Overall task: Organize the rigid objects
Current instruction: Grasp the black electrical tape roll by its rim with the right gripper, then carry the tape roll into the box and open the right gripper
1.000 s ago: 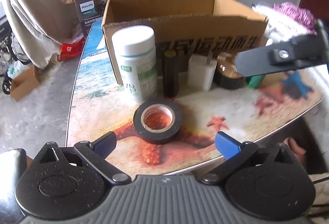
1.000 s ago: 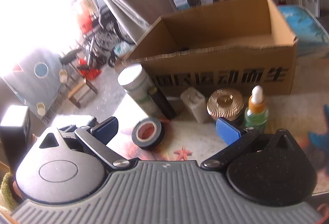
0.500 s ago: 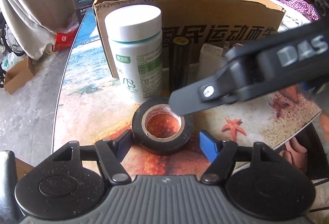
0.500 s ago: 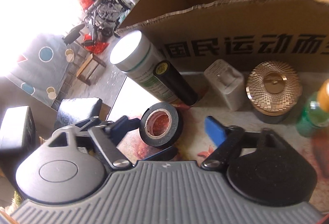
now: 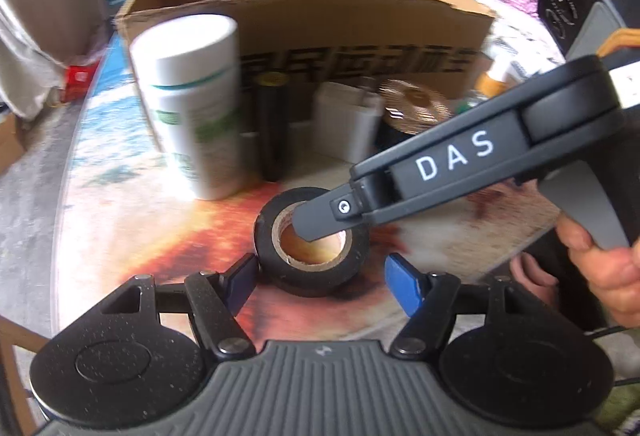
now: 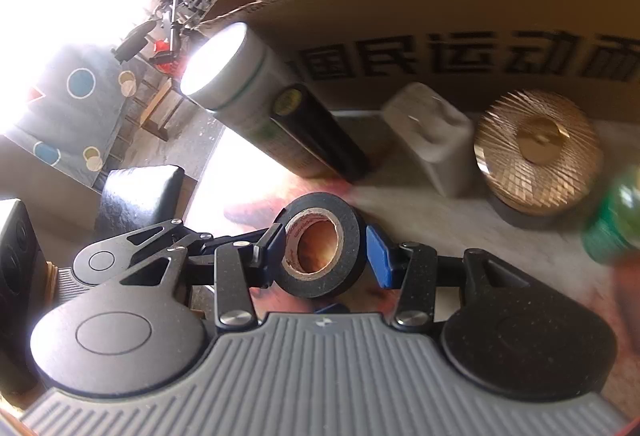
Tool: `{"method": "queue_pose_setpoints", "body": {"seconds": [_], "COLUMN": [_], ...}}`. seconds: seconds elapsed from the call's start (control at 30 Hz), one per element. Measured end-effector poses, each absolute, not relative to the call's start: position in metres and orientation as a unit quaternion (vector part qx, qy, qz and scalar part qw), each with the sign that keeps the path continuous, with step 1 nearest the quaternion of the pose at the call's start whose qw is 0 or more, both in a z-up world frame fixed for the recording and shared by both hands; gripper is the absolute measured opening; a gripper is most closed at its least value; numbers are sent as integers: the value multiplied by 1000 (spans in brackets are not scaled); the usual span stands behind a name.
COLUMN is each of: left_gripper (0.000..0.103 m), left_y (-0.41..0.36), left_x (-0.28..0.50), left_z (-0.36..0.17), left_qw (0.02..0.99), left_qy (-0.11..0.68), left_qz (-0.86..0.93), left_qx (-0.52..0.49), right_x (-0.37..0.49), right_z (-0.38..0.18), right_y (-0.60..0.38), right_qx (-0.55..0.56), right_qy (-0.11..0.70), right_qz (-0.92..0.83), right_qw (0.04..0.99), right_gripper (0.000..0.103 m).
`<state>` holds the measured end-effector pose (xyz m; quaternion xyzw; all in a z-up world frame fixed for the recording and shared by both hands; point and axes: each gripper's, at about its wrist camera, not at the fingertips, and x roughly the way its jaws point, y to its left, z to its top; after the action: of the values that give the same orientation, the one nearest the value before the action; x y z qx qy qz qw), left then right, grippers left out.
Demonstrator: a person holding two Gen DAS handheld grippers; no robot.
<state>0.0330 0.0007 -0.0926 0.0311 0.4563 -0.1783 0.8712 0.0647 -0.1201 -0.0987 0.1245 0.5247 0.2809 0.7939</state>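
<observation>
On the left of the table [image 5: 104, 172] stands the tall white bottle [image 5: 192, 104] with its green label, and tucked just beside it the slim black cylinder [image 5: 272, 124]. Both are upright in front of the open cardboard box [image 5: 304, 20], lined up, I'd guess, so each can be lifted in turn and dropped into it.

In the middle lies the black tape roll [image 5: 312, 256], flat on the table and near its front edge. Both tools are crowded around it. The left gripper [image 5: 320, 276] has its blue pads either side of the roll — its left pad touches the roll's side, the right one stands clear, so its fingers bracket the roll without pinching. They have drawn in from wide but are holding steady now. The right gripper [image 6: 326, 244] comes in from the side, reaching over the roll, and its jaws have just been closing; in its own view both pads look pressed against the roll's outer wall. Two tools on one small roll looks like one bracing while the other takes it, though that's only my reading.

Further right sit a white blocky container [image 5: 344, 124], a gold ribbed lid on a dark jar [image 6: 536, 156] and a green bottle [image 6: 612, 220] — still waiting their turn.
</observation>
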Motion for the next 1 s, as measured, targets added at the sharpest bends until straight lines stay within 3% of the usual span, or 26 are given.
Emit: {"method": "queue_pose_setpoints", "body": {"seconds": [0.57,0.73,1.0], "left_gripper": [71,65,65], "left_y": [-35,-34,-32], "left_x": [35,35,31], "left_z": [-101,-102,-98], "left_qw": [869,871,876], "left_qy": [449,449,442], "left_qz": [-176,-172,-165], "left_qx": [109,103,97], "right_x": [49,51,50], "right_z": [-106,-105,-107], "right_y": [-125,-118,-114], "right_qx": [68,40,20], "right_qy": [498,494,487], "right_qz": [271,275,278], "right_qw": [821,824,828], "right_gripper": [43,31,19]}}
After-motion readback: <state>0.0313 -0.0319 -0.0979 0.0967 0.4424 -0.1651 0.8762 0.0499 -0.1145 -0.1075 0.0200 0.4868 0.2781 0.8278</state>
